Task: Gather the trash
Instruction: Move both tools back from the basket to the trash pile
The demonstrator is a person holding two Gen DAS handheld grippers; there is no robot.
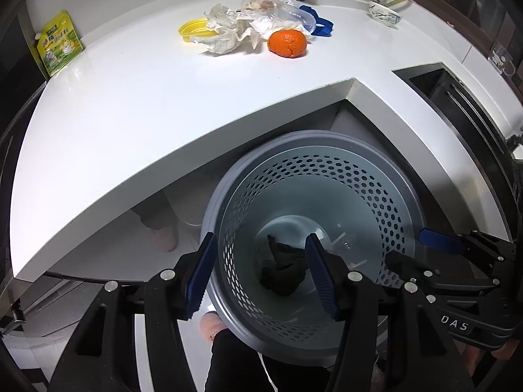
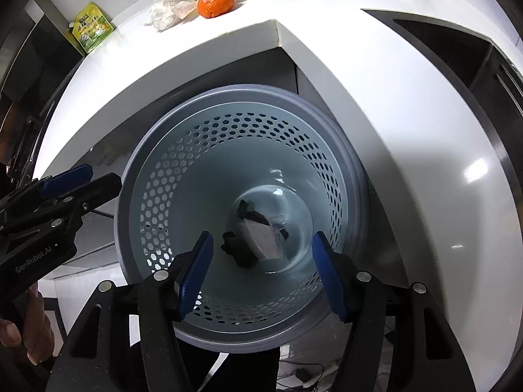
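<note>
both claws hang over a grey perforated waste bin (image 1: 376,196) that stands on the floor just in front of the white bench (image 1: 130,114). the left claw (image 1: 258,277) is spread with nothing between its blue pads, and its near-left finger (image 1: 199,277) lies outside the bin's rim while the other reaches over the opening. the right claw (image 2: 261,274) is spread too, empty, both fingers over the bin's mouth.

at the bottom of the bin lies a crumpled black scrap (image 1: 284,268). the right wrist view shows it (image 2: 242,254) partly covered by a pale, see-through wrapper (image 2: 264,236), which the left view barely gives, since a finger hides that spot.

on the far side of the bench sits the trash not yet gathered: a mandarin (image 1: 287,44), crumpled paper (image 1: 222,34), a clear plastic bag (image 1: 278,13), and a blue strap (image 1: 320,21) to the right. the left view alone shows a yellow lid-like piece (image 1: 193,29) behind the paper and a patterned bowl (image 1: 385,13) at far right. a yellow-green pouch (image 1: 59,44) stands at the bench's left edge. each view catches the other claw at its side, and the right view shows a hand (image 2: 19,333) at near left.
</note>
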